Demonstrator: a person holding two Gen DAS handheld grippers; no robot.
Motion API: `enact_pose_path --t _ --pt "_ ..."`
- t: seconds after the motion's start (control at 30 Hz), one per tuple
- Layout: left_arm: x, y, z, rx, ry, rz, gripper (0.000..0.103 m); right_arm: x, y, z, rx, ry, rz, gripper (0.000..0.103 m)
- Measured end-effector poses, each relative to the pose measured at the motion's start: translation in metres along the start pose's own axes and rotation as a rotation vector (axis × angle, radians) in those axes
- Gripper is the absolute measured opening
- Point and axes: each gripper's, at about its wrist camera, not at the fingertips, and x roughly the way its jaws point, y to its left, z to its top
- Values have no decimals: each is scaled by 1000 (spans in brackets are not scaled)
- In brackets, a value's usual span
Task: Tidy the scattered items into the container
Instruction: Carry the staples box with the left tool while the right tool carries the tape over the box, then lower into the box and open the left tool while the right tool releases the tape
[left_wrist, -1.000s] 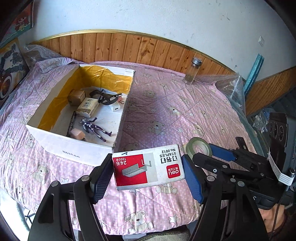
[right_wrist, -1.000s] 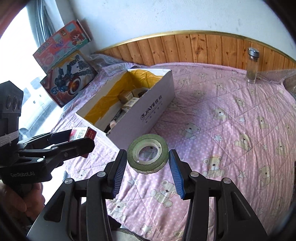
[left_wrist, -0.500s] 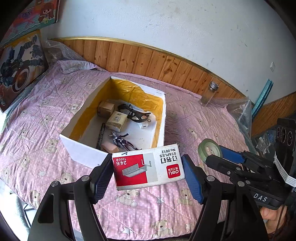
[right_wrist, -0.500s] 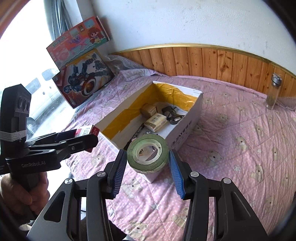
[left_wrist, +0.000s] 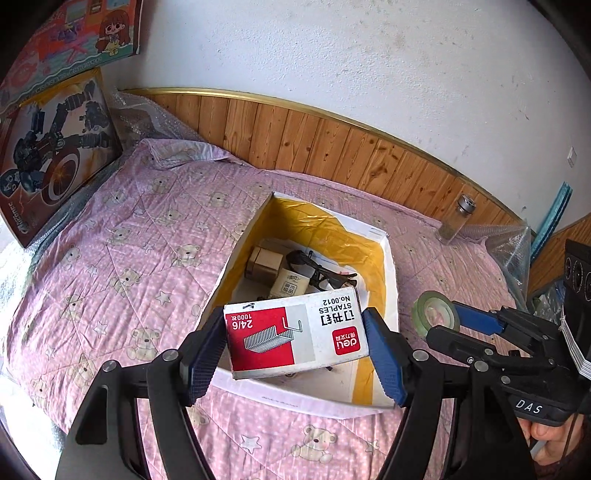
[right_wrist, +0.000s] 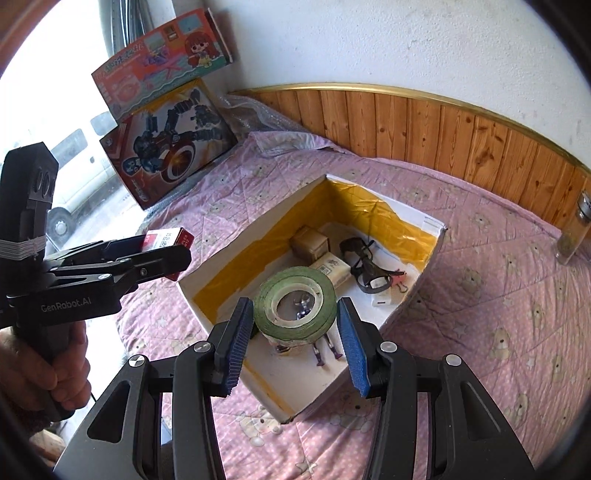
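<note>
The left gripper (left_wrist: 295, 338) has its blue pads pressed against the two short ends of a red-and-white box of staples (left_wrist: 295, 334), holding it up above the near wall of the open cardboard box (left_wrist: 391, 266). From the right wrist view the same staple box (right_wrist: 168, 240) pokes out past the dark fingers, over the quilt just left of the cardboard box's left wall, with a hand (right_wrist: 40, 373) wrapped round the handle below.

The right gripper (right_wrist: 295, 332) is clamped on a roll of green tape (right_wrist: 297, 308), one pad at each side of the roll, and hangs it over the near part of the box interior. Through the roll's hole and below it a small dark figurine (right_wrist: 325, 349) shows on the box floor. Farther in lie a black strap-like item (right_wrist: 365, 266), a small pale packet (right_wrist: 332, 271) and a brown carton (right_wrist: 309, 243); yellow tape lines the inner walls.

The cardboard box sits on a pink bear-print quilt (right_wrist: 498, 314). A glass jar with a metal lid (left_wrist: 456, 219) stands near the wooden wall panelling (left_wrist: 332, 147), well apart from the box. Two toy boxes (right_wrist: 170, 140) lean at the window corner.
</note>
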Motion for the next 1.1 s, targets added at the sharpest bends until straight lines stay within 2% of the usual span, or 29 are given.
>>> enact_pose_path --t 0.23,0.4,0.57,0.77,1.1 --pt "44 7 11 29 79 23 73 44 -10 21 -33 71 -31 49" --pt "84 1 8 80 164 61 73 74 -18 30 -66 130 -61 49" --pt "110 6 6 115 207 102 73 99 -25 35 -114 198 -79 49" --pt "128 18 4 126 254 121 73 126 -31 38 -155 268 -96 49" --pt "135 23 4 149 284 99 73 144 -37 42 -195 338 -111 49"
